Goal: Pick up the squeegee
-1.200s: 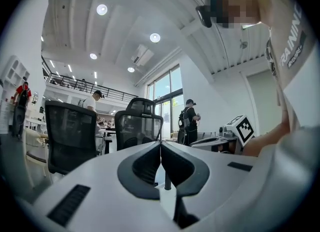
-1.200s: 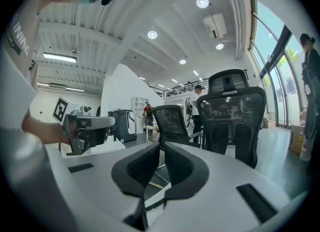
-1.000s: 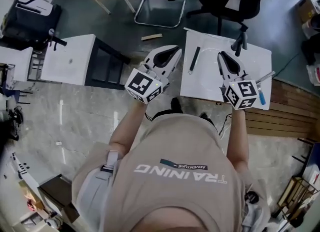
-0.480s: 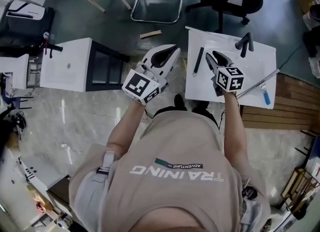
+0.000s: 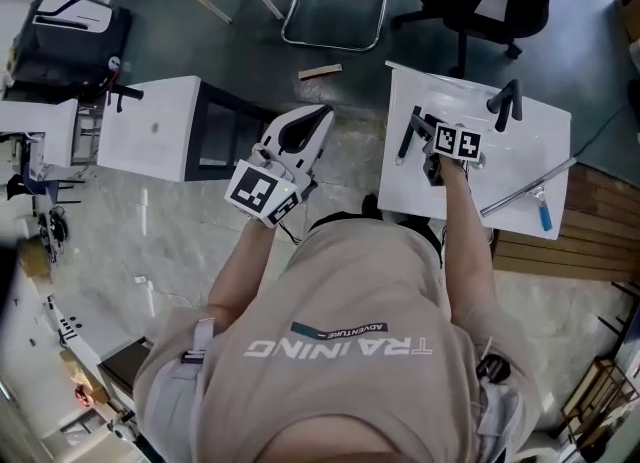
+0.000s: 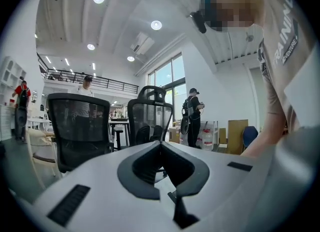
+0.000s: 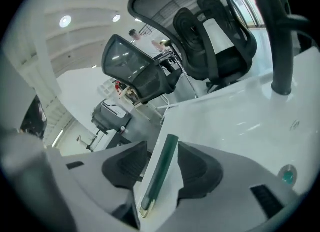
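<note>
Looking down through the head view, I see the left gripper [image 5: 318, 111] out over the floor, beside the white table [image 5: 520, 166]. The right gripper [image 5: 420, 123] is low over the table's left part, at the squeegee [image 5: 405, 148], a slim dark-green bar lying near that edge.

In the left gripper view, the tongs [image 6: 160, 145] are pressed together with nothing in them, facing office chairs [image 6: 80, 126].

In the right gripper view, the tongs [image 7: 162, 148] have just been opening and stand spread wide. The squeegee [image 7: 161, 171] lies lengthwise between them, brassy end nearest the camera, with neither pad pressing on it. A black upright handle [image 7: 282, 50] stands farther back on the table [image 7: 240, 121].
</note>
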{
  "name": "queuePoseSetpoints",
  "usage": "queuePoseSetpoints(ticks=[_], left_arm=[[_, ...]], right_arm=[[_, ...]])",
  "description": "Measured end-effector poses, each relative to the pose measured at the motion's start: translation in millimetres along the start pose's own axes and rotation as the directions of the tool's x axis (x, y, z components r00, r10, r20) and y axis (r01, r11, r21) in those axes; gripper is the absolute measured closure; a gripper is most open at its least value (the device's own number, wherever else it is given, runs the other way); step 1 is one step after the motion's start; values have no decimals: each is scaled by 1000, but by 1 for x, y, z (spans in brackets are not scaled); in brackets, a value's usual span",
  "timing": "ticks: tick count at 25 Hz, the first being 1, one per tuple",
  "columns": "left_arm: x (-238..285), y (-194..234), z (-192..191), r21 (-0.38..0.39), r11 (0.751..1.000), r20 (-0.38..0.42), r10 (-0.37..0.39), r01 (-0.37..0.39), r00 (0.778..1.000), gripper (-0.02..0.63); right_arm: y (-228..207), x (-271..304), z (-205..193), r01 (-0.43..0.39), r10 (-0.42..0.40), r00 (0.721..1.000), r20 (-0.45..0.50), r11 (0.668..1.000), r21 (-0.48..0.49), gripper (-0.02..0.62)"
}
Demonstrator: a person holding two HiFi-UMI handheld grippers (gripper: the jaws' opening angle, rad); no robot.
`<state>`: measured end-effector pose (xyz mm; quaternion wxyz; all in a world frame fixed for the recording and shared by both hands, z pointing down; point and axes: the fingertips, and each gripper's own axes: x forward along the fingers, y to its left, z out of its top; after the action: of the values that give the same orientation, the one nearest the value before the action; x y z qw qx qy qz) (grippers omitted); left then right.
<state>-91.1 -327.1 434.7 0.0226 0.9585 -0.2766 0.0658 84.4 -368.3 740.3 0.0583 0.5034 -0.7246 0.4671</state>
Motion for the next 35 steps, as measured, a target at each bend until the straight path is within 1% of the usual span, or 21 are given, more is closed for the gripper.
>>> queuePoseSetpoints(ticks=[2, 4, 6, 8, 14, 16, 18, 19, 23, 27, 29, 32, 35], left_arm=[[-3, 5, 1, 9, 1000, -8, 12, -12, 1000, 594], [-6, 11, 4, 19, 1000, -14, 20, -19, 1000, 594], [-7, 18, 8, 29, 999, -17, 24, -24, 1000, 594], [-7, 26, 9, 35, 999, -20, 26, -25, 999, 594], [-3, 39, 5, 33, 999, -32, 8, -7, 999, 594], [-3, 42, 6, 40, 999, -30, 5, -4, 1000, 594], [-4, 45, 6, 44, 999, -25, 5, -4, 1000, 594], [-4, 47, 6, 45, 999, -23, 6, -5, 1000, 594], [-9, 51, 4, 41, 999, -18, 11, -10, 1000, 594], [-15, 56, 8, 42, 999, -6, 21, -21, 1000, 594], [-15, 57, 9, 46, 999, -4, 20, -20, 1000, 594], [-18, 56, 9, 43, 999, -4, 18, -17, 1000, 594], [-19, 55, 7, 37, 999, -5, 17, -16, 1000, 594]], right_arm=[[-7, 11, -1, -12, 12, 1000, 1, 998, 63, 411], [-12, 20, -4, -7, 8, 1000, -15, 996, 91, 411], [-14, 26, -8, -6, 10, 999, -38, 995, 100, 411], [-12, 32, -10, -24, 29, 999, -44, 994, 106, 411], [-3, 48, -3, -107, 110, 994, -9, 980, 166, 411], [-1, 51, 0, -120, 123, 992, -11, 979, 162, 413], [-2, 54, 1, -102, 106, 994, -21, 984, 146, 415], [-4, 56, 1, -83, 88, 996, -25, 986, 144, 437], [-8, 59, 1, -9, 16, 999, -39, 983, 183, 457], [-9, 60, 2, 18, -12, 999, -29, 977, 211, 465], [-7, 59, 3, 5, -3, 1000, -12, 979, 202, 471], [1, 52, 10, -39, 33, 998, 46, 989, 140, 486], [7, 50, 8, -53, 50, 998, 49, 995, 80, 489]])
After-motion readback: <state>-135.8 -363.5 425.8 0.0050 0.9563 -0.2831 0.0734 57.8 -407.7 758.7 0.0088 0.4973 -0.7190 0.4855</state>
